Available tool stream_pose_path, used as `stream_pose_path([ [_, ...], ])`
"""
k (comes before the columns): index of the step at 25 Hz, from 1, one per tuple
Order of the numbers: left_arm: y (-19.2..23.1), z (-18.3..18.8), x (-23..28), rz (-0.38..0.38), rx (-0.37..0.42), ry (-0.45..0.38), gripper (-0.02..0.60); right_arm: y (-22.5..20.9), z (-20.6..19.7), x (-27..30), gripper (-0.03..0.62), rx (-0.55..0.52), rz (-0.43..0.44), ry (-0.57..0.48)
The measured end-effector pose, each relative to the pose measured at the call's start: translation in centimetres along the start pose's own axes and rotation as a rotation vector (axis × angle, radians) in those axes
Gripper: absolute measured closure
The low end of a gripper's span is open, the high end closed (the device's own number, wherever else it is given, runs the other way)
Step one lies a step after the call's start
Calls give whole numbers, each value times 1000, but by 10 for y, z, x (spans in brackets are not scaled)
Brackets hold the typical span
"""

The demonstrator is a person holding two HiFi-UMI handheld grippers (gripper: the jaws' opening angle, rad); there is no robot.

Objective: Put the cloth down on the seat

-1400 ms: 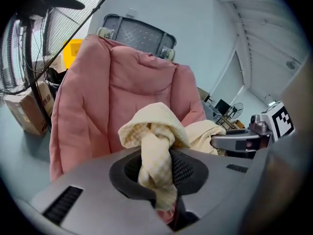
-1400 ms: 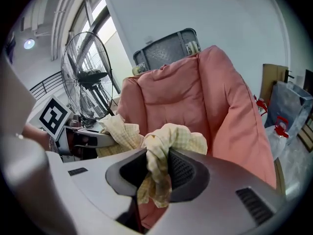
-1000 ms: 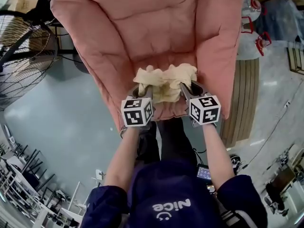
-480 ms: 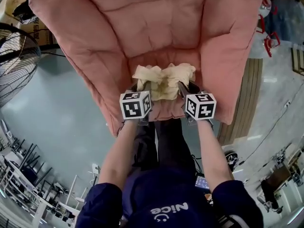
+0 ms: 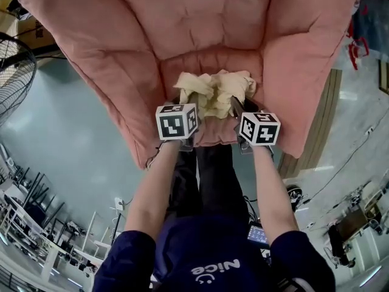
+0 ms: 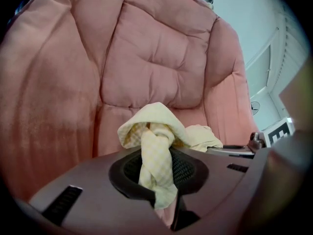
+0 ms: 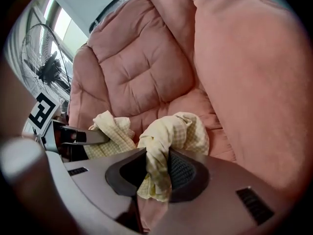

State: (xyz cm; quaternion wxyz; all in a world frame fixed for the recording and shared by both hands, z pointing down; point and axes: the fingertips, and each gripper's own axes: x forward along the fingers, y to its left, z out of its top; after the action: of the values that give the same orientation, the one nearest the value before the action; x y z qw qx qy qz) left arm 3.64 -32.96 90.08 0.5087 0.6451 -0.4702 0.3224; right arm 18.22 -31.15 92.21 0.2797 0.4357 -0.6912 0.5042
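Observation:
A crumpled pale yellow checked cloth [image 5: 214, 91] hangs bunched between my two grippers, low over the seat cushion [image 5: 209, 62] of a pink padded armchair. My left gripper [image 5: 183, 105] is shut on one gathered end of the cloth [image 6: 155, 165], which is pinched between its jaws. My right gripper [image 5: 236, 106] is shut on the other end of the cloth [image 7: 157, 166]. In the left gripper view the seat cushion [image 6: 115, 126] lies just beyond the cloth. The right gripper view shows the other gripper's finger [image 7: 80, 136] at the left, beside the cloth.
The armchair's tall padded arms [image 5: 109, 59] flank the seat on both sides, with the backrest [image 6: 156, 58] behind. A standing fan [image 5: 13, 66] is at the left on the grey floor [image 5: 67, 145]. A wooden board [image 5: 316, 126] leans at the right.
Both grippers have come down with the cloth, closer to the seat cushion. The chair now fills more of the head view. Both grips on the cloth are unchanged.

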Motion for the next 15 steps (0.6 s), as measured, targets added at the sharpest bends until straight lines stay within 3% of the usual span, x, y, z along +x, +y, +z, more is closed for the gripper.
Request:
stream_pose_path([
  [7, 10, -13, 1, 57, -73, 4, 466, -6, -5, 1, 470, 22, -35, 23],
  [9, 10, -15, -5, 54, -67, 15, 395, -4, -4, -7, 404, 19, -56, 29],
  [11, 4, -17, -11, 20, -63, 34, 263, -2, -3, -16, 391, 27, -79, 34],
  [15, -3, -20, -27, 15, -43, 52, 251, 7, -1, -35, 381, 17, -91, 37],
])
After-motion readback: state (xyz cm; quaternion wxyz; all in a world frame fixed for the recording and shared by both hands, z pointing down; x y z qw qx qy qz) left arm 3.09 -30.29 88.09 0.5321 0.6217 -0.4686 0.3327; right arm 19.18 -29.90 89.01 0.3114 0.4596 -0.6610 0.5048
